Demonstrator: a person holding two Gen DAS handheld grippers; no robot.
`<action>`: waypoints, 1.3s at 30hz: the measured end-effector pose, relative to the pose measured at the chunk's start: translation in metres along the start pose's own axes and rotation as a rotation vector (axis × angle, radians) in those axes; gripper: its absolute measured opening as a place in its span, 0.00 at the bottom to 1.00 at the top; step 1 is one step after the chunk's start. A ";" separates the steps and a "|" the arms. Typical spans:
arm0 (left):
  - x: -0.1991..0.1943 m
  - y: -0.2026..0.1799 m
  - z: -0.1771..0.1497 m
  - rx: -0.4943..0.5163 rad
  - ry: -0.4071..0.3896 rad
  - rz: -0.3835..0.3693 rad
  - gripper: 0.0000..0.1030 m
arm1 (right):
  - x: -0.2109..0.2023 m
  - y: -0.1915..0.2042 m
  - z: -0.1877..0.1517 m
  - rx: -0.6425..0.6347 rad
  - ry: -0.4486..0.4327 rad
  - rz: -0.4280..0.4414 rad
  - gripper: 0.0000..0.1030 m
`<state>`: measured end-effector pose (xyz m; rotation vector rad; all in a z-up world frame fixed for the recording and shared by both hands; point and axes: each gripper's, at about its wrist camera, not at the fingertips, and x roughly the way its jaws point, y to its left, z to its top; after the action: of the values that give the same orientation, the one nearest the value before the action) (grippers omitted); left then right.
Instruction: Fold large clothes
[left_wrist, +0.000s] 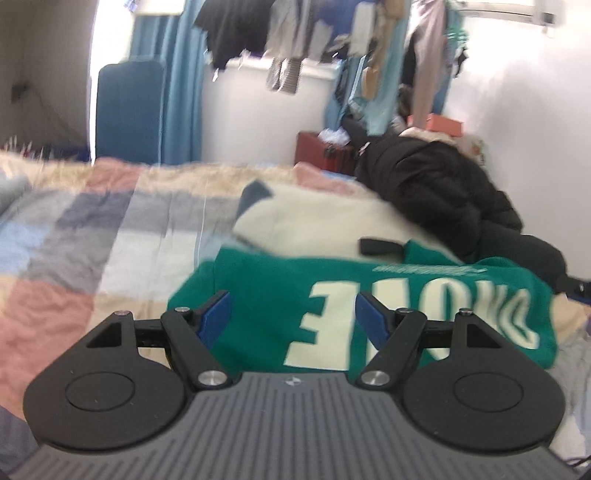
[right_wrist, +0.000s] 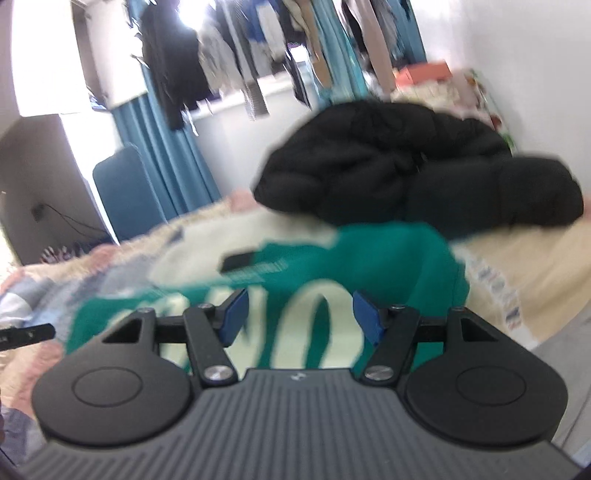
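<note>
Jaws of the left gripper (left_wrist: 294, 320) standing apart, blue pads (left_wrist: 216, 319) clear of everything, nothing clamped between them. Just beyond, lying flat on the bed: a green sweatshirt (left_wrist: 258, 295) with big cream letters, seen upside down from the left wrist. Whether the fingertips touch the fabric or hang above it, cannot tell.

Jaws of the right gripper (right_wrist: 299, 315) likewise spread, blue pads (right_wrist: 234, 317) bare, nothing held. Same green sweatshirt (right_wrist: 388, 258) right past the tips, cream lettering filling the gap between the fingers.

Farther off, touching the sweatshirt's far edge: a cream fleecy garment (left_wrist: 314, 218) with a blue-grey patch at its far left corner. Small black strap (left_wrist: 380, 246) lying where cream and green meet. To the far right, a crumpled black padded coat (left_wrist: 436, 184), partly overlapping the cream piece; much larger in the right wrist view (right_wrist: 388, 162).

Underneath it all, a checked bedspread (left_wrist: 92, 240) in pink, grey, blue and cream, stretching left. Beyond the bed: teal curtains (left_wrist: 181, 81), a blue padded panel (left_wrist: 129, 110), a dark red box (left_wrist: 317, 147), clothes hanging on a rail (left_wrist: 288, 37) against the bright window. Both views blurred.
</note>
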<state>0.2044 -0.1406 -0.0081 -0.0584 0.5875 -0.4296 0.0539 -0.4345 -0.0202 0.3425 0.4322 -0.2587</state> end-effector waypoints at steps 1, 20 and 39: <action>-0.014 -0.005 0.003 0.017 -0.025 0.002 0.75 | -0.011 0.006 0.005 -0.008 -0.014 0.007 0.64; -0.204 -0.061 0.001 0.105 -0.173 -0.084 0.76 | -0.155 0.087 0.016 -0.098 -0.116 0.121 0.64; -0.211 -0.054 -0.043 0.101 -0.120 -0.085 0.76 | -0.183 0.097 -0.043 -0.075 -0.061 0.066 0.64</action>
<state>0.0028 -0.1012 0.0756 -0.0121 0.4451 -0.5339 -0.0917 -0.2989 0.0506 0.2743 0.3689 -0.1878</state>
